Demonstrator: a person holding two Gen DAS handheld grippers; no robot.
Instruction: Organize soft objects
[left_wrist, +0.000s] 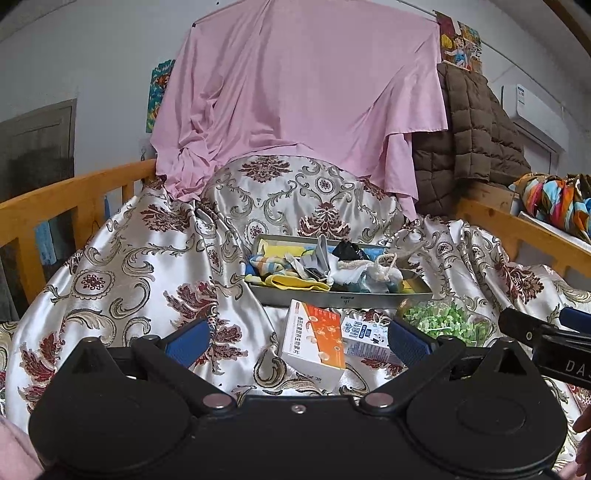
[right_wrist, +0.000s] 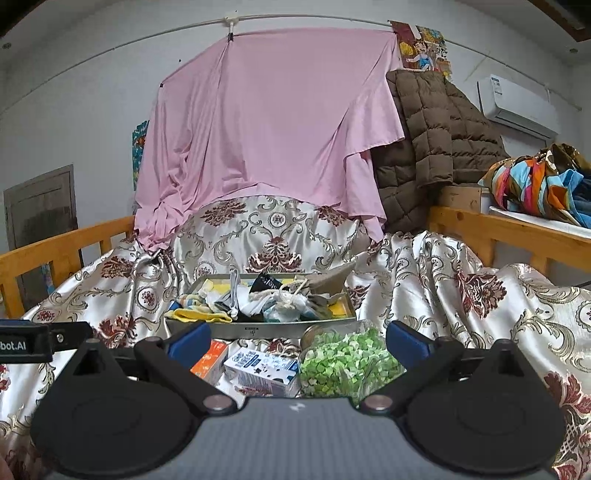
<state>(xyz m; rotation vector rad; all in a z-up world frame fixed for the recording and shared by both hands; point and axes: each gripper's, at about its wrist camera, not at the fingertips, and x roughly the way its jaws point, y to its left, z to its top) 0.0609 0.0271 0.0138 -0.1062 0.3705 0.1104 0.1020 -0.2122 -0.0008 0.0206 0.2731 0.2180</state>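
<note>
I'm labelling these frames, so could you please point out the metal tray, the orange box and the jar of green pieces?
metal tray (left_wrist: 343, 297): left wrist view, front wall.
orange box (left_wrist: 314, 343): left wrist view, top face.
jar of green pieces (right_wrist: 347, 358): right wrist view, side of the jar.

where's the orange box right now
The orange box lies on the patterned bedspread just in front of the metal tray, left of the small milk carton, between the left gripper's open fingers.
</note>
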